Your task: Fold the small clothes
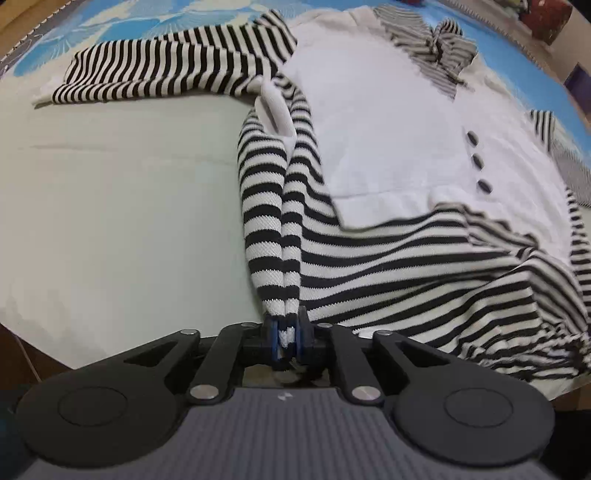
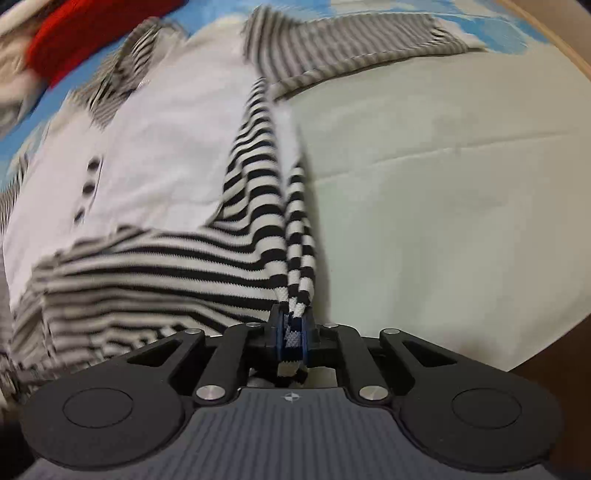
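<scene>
**Both grippers pinch the striped hem of a small sweater**

The pale sheet [image 1: 110, 192] covers most of the bed ahead of both pairs of fingers, with a blue patterned cover [image 1: 122, 22] showing beyond it at the far edge. In the right wrist view the sheet [image 2: 443, 184] spreads out to the right of the fingers, creased in 1 long line.

The sweater [image 1: 376, 122] lies flat on the sheet, ahead and to the right of the left fingers. Its body is white, with 3 dark buttons [image 1: 478, 160] in a row and black-and-white striped cloth along the near edge. 1 striped sleeve [image 1: 162, 70] stretches away to the far left. The far collar area is a jumble of fine stripes and hard to read, and the sweater's right side is cut off by the frame edge.

In the right wrist view the same sweater [image 2: 147, 147] lies ahead and to the left of the fingers, much of it smeared by motion blur; the buttons [image 2: 88, 188] are only dark smudges. A red object [image 2: 92, 29] at the far left is too blurred to identify.

The left gripper [image 1: 287, 332] has its fingers pressed together on a bunched fold of striped cloth that rises straight ahead from the tips. The right gripper [image 2: 293, 336] is likewise clamped on a striped fold, with a little cloth poking out behind the pads. The cloth hides the inner pad faces in both views.
</scene>
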The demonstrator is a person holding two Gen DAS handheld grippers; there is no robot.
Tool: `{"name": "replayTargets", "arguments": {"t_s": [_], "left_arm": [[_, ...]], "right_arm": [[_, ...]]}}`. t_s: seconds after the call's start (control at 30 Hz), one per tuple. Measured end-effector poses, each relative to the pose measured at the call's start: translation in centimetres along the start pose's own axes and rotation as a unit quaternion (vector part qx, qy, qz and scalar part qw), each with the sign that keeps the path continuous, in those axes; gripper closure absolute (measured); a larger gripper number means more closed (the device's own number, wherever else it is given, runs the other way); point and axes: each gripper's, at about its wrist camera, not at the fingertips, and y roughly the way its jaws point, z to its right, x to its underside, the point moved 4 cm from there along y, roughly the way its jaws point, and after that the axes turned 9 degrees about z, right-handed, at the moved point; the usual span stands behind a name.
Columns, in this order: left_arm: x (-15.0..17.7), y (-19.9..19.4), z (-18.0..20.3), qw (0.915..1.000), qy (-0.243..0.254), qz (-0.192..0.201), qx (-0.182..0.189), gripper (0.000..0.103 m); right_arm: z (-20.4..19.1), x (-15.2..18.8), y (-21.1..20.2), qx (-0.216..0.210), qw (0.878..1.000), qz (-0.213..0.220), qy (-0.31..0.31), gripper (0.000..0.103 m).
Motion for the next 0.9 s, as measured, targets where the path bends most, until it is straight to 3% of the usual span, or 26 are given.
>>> {"name": "replayTargets", "arguments": {"t_s": [0.03, 0.07, 0.17, 0.27, 0.37, 0.53, 0.6, 0.67, 0.77, 0.83, 0.9], "left_arm": [[-0.2, -0.5, 0.1, 0.9999, -0.004, 0.01, 0.004, 0.088], [-0.3, -1.0, 0.3, 0.9997, -0.006, 0.022, 0.008, 0.082], [-0.9, -2.3, 1.2, 0.9979, 0.002, 0.057, 0.031, 0.06], [-0.5, -1.7, 2.3, 0.9976, 0.034, 0.056, 0.022, 0.059], [0.9, 0.9, 2.0, 0.995, 0.085, -0.007, -0.052, 0.056], [0.0, -1.1, 2.9, 0.9932, 0.095, 0.053, -0.041, 0.056], [0.3, -0.3, 2.9, 0.9933, 0.1, 0.017, -0.056, 0.056], [0.7, 0.0, 2.6, 0.9946, 0.088, -0.008, -0.055, 0.056], [-0.5, -3.1, 3.1, 0.9948, 0.074, 0.057, -0.04, 0.056], [-1.7, -6.2, 3.5, 0.9925, 0.057, 0.105, -0.025, 0.053], [-2.9, -9.0, 4.0, 0.9884, 0.04, 0.146, -0.011, 0.049]], "right_arm": [[-0.2, 0.1, -0.2, 0.006, 1.0, 0.004, -0.005, 0.087], [-0.2, -0.3, -0.5, 0.009, 1.0, 0.009, 0.0, 0.077], [0.1, -1.2, -1.2, 0.008, 0.999, 0.031, 0.024, 0.067], [-0.1, -1.2, -0.8, 0.01, 1.0, 0.021, 0.015, 0.066], [-0.3, -0.1, 0.4, 0.037, 0.999, -0.019, -0.022, 0.064], [-0.9, -1.6, -1.9, 0.042, 0.997, 0.052, -0.026, 0.059], [-1.3, -1.0, -1.2, 0.055, 0.997, 0.021, -0.053, 0.051], [-1.8, -0.2, -0.3, 0.064, 0.995, -0.014, -0.074, 0.051], [-2.6, -1.8, -2.6, 0.076, 0.992, 0.059, -0.086, 0.051], [-3.1, -3.4, -5.1, 0.063, 0.987, 0.125, -0.073, 0.05], [-3.3, -4.3, -6.9, 0.04, 0.984, 0.164, -0.056, 0.048]]}}
